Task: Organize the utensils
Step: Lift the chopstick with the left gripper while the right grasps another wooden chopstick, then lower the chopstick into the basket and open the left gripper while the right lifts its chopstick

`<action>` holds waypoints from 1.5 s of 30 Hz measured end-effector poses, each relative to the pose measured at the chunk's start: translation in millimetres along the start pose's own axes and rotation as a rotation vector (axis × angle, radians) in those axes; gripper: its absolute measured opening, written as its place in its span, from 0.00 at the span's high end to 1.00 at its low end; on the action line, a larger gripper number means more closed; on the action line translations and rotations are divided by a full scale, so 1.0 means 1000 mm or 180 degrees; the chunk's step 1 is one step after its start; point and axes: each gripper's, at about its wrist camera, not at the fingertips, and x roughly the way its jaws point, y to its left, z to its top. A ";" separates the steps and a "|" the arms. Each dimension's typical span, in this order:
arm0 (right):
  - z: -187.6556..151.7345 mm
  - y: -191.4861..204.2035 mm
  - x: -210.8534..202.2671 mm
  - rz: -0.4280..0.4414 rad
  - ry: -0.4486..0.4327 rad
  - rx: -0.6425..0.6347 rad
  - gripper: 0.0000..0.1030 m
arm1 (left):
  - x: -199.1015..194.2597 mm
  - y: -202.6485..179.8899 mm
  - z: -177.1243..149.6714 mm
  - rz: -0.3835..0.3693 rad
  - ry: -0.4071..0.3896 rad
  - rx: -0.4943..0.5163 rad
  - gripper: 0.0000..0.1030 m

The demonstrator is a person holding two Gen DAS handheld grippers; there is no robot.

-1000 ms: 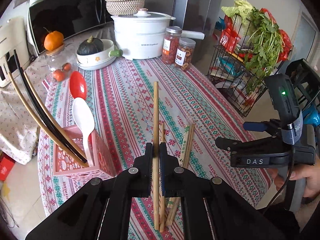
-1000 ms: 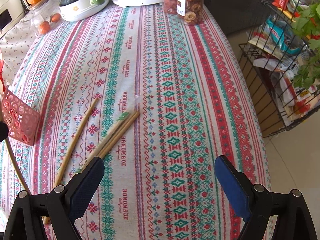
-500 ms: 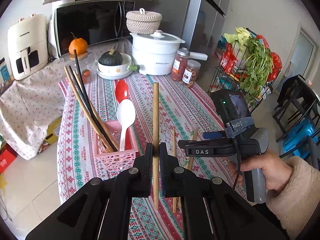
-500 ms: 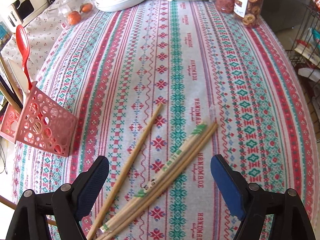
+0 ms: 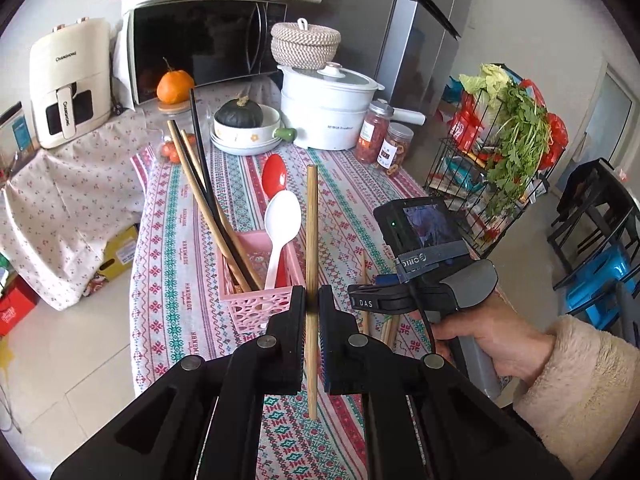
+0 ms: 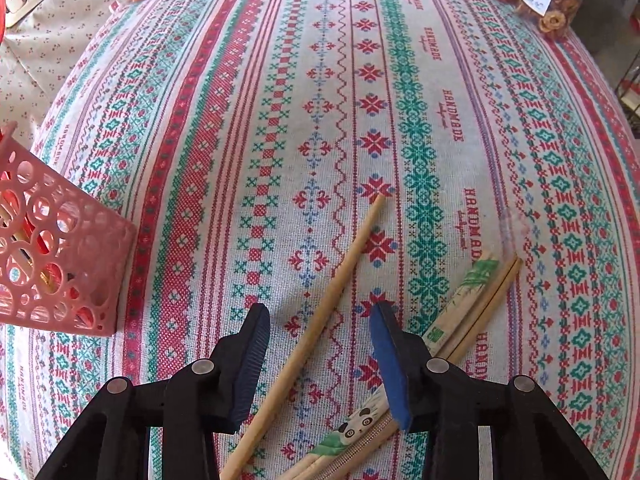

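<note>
The left gripper (image 5: pixel 311 304) pinches 1 bare wooden chopstick (image 5: pixel 311 240) — upright, above the striped tablecloth's (image 6: pixel 280 80) near edge beside the pink perforated basket (image 5: pixel 256 308). The right gripper (image 6: pixel 318 344) is half spread, straddling a second wooden chopstick (image 6: pixel 340 276) lying diagonally — untouched.

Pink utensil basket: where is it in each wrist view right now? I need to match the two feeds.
Left wrist: pink utensil basket sits centre-left, just beyond the left gripper.
Right wrist: only its perforated corner shows, at the left edge.
Shared landmark: the striped tablecloth.
</note>
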 end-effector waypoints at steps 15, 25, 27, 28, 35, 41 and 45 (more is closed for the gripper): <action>-0.014 -0.001 -0.048 0.0360 -0.0555 -0.0142 0.95 | -0.010 0.009 0.000 0.0050 -0.0111 -0.0100 0.94; -0.040 -0.010 -0.126 0.0596 -0.1296 -0.0211 0.95 | -0.032 0.010 0.004 0.0000 -0.0313 -0.0147 0.94; -0.043 -0.011 -0.140 0.0634 -0.1417 -0.0224 0.95 | -0.036 0.009 0.005 -0.0018 -0.0353 -0.0148 0.94; -0.047 -0.014 -0.146 0.0664 -0.1466 -0.0224 0.95 | -0.038 0.008 0.006 -0.0025 -0.0377 -0.0146 0.94; -0.065 -0.018 -0.193 0.0874 -0.1870 -0.0246 0.95 | -0.063 0.005 0.014 -0.0085 -0.0660 -0.0181 0.94; -0.069 -0.010 -0.226 0.0944 -0.2252 -0.0347 0.95 | -0.092 0.013 0.023 -0.0056 -0.1187 -0.0303 0.94; -0.065 -0.003 -0.234 0.0973 -0.2370 -0.0362 0.95 | -0.100 0.019 0.028 0.0107 -0.1516 -0.0323 0.94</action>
